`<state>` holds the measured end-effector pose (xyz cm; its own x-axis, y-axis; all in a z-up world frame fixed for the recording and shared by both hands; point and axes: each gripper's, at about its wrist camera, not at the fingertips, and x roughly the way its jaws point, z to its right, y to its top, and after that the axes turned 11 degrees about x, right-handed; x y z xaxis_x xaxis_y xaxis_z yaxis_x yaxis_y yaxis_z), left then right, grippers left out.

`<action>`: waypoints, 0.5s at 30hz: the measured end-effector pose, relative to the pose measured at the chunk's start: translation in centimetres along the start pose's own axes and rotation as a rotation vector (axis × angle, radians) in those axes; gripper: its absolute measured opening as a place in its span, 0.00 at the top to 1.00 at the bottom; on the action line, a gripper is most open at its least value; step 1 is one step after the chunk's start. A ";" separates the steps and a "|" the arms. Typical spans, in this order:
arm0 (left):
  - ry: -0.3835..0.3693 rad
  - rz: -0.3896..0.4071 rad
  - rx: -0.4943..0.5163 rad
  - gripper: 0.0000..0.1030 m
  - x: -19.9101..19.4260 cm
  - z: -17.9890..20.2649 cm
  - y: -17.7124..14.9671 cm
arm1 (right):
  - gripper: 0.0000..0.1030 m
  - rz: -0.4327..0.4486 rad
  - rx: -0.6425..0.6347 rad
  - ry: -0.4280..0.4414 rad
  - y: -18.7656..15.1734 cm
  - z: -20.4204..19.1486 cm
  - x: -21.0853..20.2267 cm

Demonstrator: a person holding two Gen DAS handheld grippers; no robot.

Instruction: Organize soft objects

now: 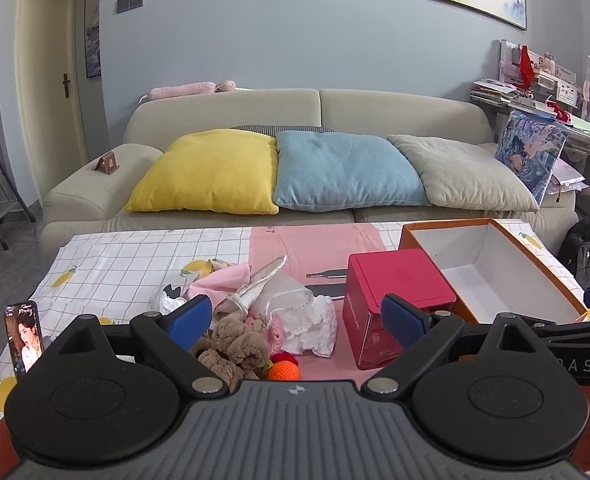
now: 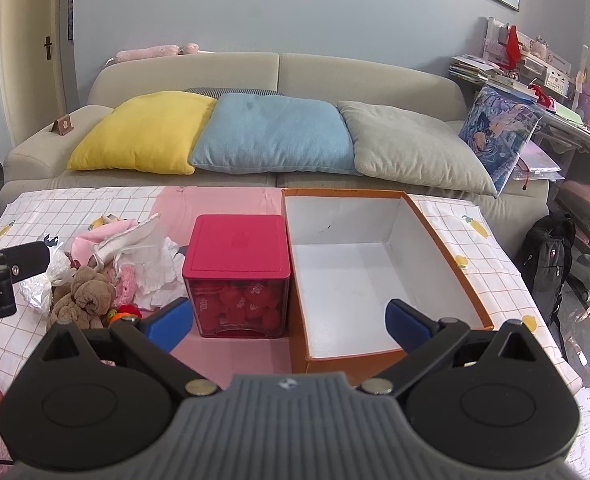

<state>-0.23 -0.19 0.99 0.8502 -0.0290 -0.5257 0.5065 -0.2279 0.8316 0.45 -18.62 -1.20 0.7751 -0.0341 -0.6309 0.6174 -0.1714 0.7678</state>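
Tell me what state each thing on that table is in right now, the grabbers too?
left gripper: open, empty.
right gripper: open, empty.
orange box: open, no lid, nothing inside.
red container: lid on, red pieces inside.
brown plush toy: lying in the pile.
white cloth: crumpled.
phone: upright, screen on.

Both fisheye views were evenly lit by soft, cool indoor light, with only faint shadows. Straight lines bowed strongly toward the edges, and the corners fell to black. Everything ahead of the jaws looked sharp. Beyond the right jaw, the glossy floor [image 2: 587, 320] carried pale glare.
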 end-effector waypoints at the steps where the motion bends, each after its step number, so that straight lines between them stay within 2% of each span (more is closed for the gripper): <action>1: -0.002 0.001 0.000 0.00 0.0 0.0 0.0 | 0.03 0.001 0.000 0.000 0.0 0.0 0.0; 15: -0.018 0.002 -0.002 0.00 0.1 0.2 -0.3 | 0.03 0.001 0.002 -0.005 -0.1 0.0 0.0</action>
<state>-0.34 -0.34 0.69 0.8487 -0.0466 -0.5269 0.5048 -0.2262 0.8331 0.43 -18.66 -1.27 0.7750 -0.0394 -0.6307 0.6163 -0.1734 0.7682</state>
